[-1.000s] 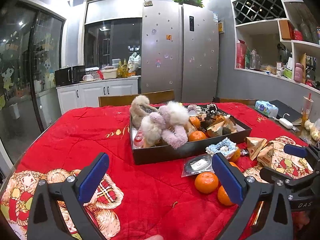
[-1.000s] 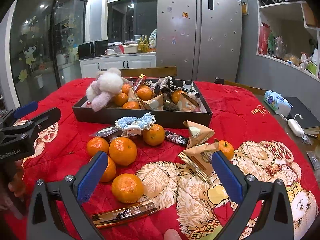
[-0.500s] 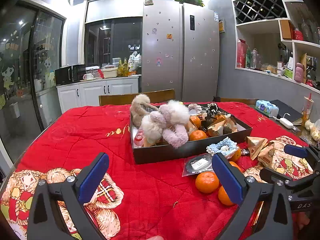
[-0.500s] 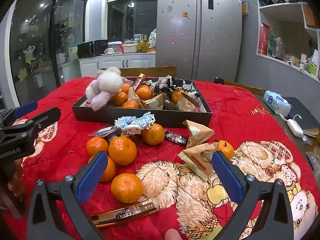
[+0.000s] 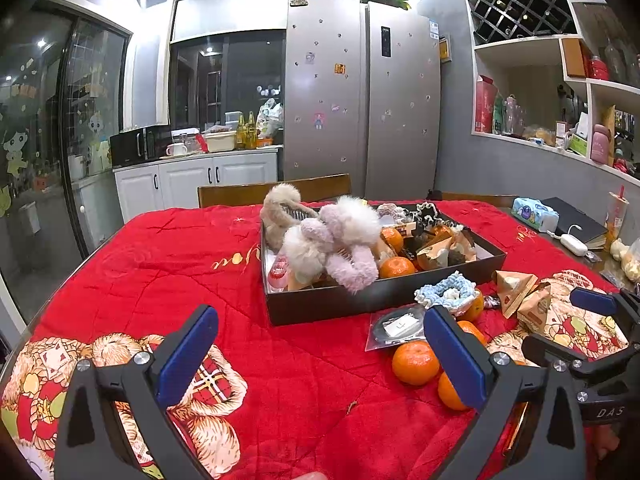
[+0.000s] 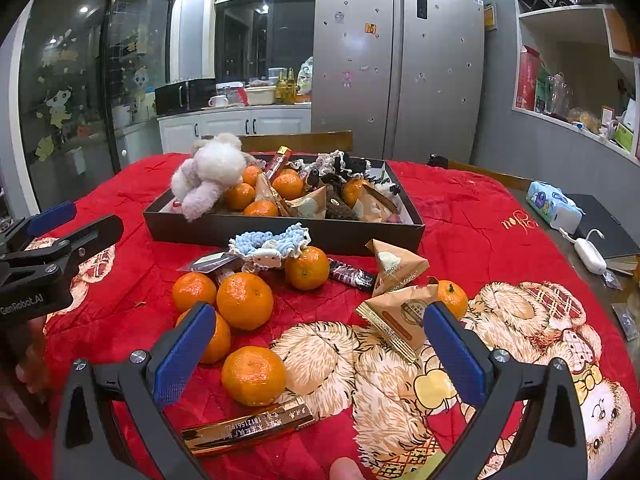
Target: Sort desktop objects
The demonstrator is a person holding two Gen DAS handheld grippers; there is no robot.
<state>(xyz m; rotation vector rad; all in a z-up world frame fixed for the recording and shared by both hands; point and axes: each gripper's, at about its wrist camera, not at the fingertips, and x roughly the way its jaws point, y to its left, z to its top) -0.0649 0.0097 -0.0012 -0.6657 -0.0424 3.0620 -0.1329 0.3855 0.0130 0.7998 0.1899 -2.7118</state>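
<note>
Both grippers, left gripper [image 5: 320, 354] and right gripper [image 6: 320, 354], hover wide and empty; loose tangerines [image 6: 245, 300] cluster just before the dark tray [image 6: 280, 232]. Round fruit (touching neighbours) could roll off if nudged.

"GenRobot.AI" on left gripper [image 6: 52, 216], "DAS" on right gripper [image 5: 592, 320], "Magic" on triangular packet [image 6: 394, 266]

Background holds a steel two-door refrigerator [image 5: 362, 100], white base cabinets [image 5: 196, 182], a black microwave [image 5: 134, 146], a wall wine rack [image 5: 520, 8] and a wooden chair back [image 5: 276, 192].
</note>
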